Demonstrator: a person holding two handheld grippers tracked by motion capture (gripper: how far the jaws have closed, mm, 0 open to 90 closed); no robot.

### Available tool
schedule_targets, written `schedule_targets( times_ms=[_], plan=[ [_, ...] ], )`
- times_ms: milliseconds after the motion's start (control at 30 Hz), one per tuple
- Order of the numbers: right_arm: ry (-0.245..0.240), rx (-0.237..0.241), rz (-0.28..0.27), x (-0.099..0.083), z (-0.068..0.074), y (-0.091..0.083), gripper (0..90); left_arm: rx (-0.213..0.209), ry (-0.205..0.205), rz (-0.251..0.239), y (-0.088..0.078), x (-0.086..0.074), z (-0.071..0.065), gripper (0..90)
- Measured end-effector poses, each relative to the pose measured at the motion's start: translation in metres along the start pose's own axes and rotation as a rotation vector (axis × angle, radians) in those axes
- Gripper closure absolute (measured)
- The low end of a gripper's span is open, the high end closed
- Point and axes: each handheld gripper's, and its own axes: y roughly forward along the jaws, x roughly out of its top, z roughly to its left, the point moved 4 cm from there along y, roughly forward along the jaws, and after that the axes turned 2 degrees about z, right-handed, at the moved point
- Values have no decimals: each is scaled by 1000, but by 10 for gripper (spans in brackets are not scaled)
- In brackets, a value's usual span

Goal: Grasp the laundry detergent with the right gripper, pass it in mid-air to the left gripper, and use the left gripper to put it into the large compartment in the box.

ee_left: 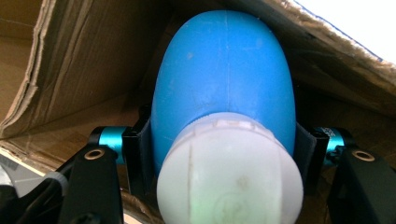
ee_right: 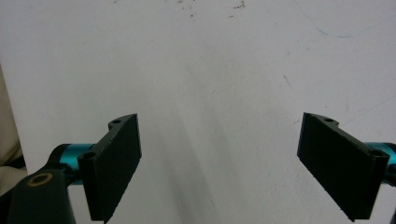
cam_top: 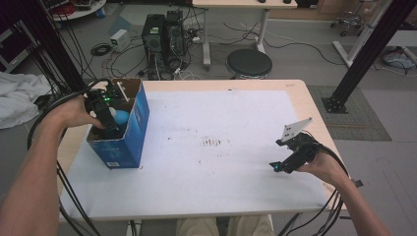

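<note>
My left tongs (cam_top: 109, 119) reach down into an open blue cardboard box (cam_top: 133, 132) at the left edge of the surface (cam_top: 221, 147), pinching a blue egg-shaped object with a white cap (ee_left: 224, 116) by its sides. The object sits inside the box, against the brown cardboard walls. My right tongs (cam_top: 280, 166) rest well apart, low over the white sheet (ee_right: 210, 70) near the right side, jaws spread wide with nothing between them.

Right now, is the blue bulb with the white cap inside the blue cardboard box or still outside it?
Inside: the blue bulb with the white cap sits between brown walls of the blue cardboard box, clamped by the left gripper.
</note>
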Motion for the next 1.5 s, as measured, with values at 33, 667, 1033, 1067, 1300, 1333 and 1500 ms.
schedule_targets(
  times_ms=[33, 667, 1033, 1067, 1300, 1333, 1500],
  plan=[
    [0, 0, 0, 0, 0, 0, 129, 3, 1, 5, 0, 0, 0, 378],
    [-7, -2, 0, 0, 2, -2, 129, 0, -43, 15, -6, 1, -1, 285],
    [-4, -2, 0, -2, 3, -3, 129, 21, -57, 17, -13, 3, 2, 243],
    [-1, -1, 2, -2, 3, -3, 129, 31, -57, 18, -16, 3, 3, 243],
    [0, -4, -1, -3, 3, -5, 129, 55, -69, 6, -26, 3, 6, 223],
    [0, -6, 0, -3, 3, -5, 129, 63, -65, -2, -31, 3, 6, 223],
    [3, -7, 0, -4, 3, -5, 129, 86, -63, -13, -42, 4, 5, 223]
  ],
)
